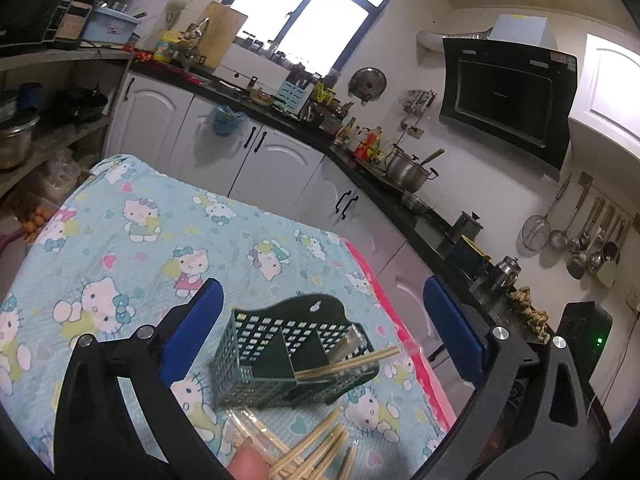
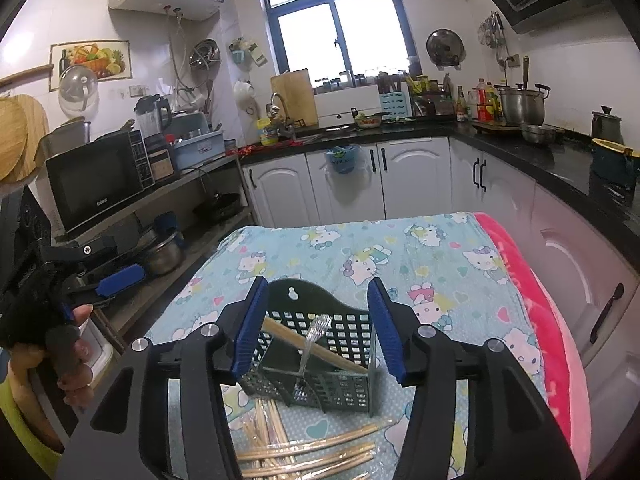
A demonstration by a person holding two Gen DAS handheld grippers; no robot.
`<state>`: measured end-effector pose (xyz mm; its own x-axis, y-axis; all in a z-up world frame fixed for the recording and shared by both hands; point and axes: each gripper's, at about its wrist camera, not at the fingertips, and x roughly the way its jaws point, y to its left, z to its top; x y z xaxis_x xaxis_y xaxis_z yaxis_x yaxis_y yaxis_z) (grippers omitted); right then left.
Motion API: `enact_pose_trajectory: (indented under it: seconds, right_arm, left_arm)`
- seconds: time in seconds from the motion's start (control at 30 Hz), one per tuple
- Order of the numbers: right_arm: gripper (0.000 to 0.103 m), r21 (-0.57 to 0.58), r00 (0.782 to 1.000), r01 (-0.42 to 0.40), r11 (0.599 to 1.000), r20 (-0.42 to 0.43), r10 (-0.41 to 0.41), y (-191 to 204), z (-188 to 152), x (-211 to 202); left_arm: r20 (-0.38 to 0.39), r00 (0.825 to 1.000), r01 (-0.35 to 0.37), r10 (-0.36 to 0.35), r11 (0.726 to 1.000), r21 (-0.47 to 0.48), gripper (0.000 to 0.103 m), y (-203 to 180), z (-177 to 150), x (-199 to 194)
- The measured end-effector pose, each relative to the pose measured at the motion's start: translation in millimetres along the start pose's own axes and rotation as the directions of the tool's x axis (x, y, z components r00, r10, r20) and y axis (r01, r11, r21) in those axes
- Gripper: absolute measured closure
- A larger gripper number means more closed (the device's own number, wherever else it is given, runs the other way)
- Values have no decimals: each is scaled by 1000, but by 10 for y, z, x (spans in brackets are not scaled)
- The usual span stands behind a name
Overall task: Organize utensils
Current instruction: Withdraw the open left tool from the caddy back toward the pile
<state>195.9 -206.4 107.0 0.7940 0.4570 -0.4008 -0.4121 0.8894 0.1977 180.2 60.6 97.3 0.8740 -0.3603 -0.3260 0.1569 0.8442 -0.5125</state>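
On the left, the left gripper spreads its blue-padded jaws wide, gripping nothing. Between them in this view sits the dark green perforated plastic utensil caddy on the Hello Kitty print cloth, wooden chopsticks poking from one compartment. More loose bamboo chopsticks lie just in front. To the right, the right gripper stands half-open and empty before the caddy, a clear plastic fork upright inside.

upright green basket, loose chopsticks beside
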Motion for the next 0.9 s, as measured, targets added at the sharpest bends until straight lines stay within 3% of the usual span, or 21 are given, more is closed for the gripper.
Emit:
enact_pose_trajectory:
  seconds: [0.53, 0.9]
  right_arm:
    - [46, -49, 998, -9, 999, -67, 5, 129, -392, -199]
    - [41, -101, 994, -16, 995, -113, 5, 233, -641, -257]
  left_arm:
    - [-49, 998, -39, 41, 999, 37, 11, 62, -450, -254]
    - [-137, 988, -66, 73, 996, 55, 11, 187, -857, -301]
